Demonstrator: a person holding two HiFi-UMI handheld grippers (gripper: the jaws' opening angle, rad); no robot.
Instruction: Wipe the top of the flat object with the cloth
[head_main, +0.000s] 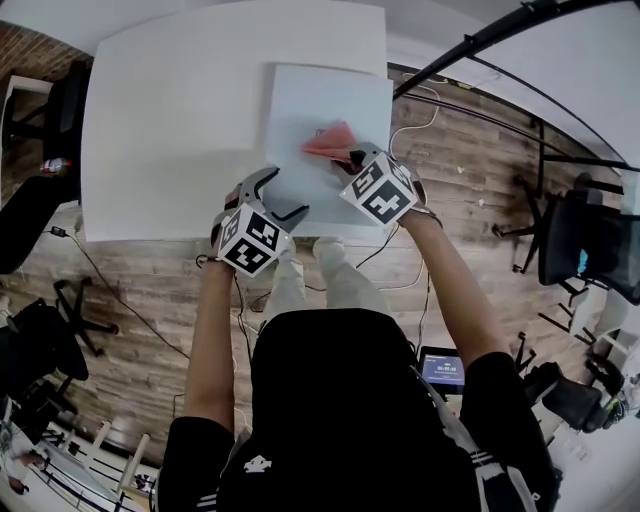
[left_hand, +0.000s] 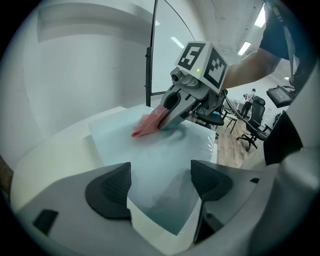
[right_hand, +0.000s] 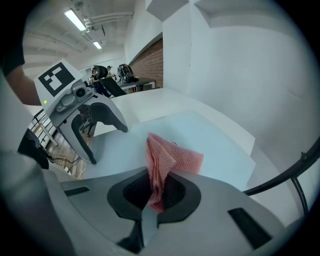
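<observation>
R tongs (right_hand: 155, 192) are closed tight on the pink knitted cloth (right_hand: 172, 156). One bunched end is pinched btw the pads. The rest folds up and forward out of the jaws, and the free flap drops toward the pale blue-white flat square sheet (head_main: 322, 95).

From the head view the cloth sits approx. mid-sheet, with the R tongs coming in from the near-right. From the L gripper view the cloth's tip looks to be touching the sheet's top, w/ a soft shadow just beside it.

The sheet lies flat on the right part of the white bench (head_main: 160, 120). Its right and near edges run close to the bench's own edges.

L tongs (left_hand: 161, 185) are wide open, nothing gripped. They're at the sheet's near-left corner, and in their own view that corner shows in the gap btw the two dark ribbed pads (left_hand: 109, 190), lower than them. I can't tell whether either pad touches the sheet.

The two tongs are near each other but apart, L on the near-left and R further in over the sheet.

Below the bench there's wood-plank floor (head_main: 150, 300) w/ black cables (head_main: 110, 290), and black office chairs (head_main: 570, 235) off to the right.
</observation>
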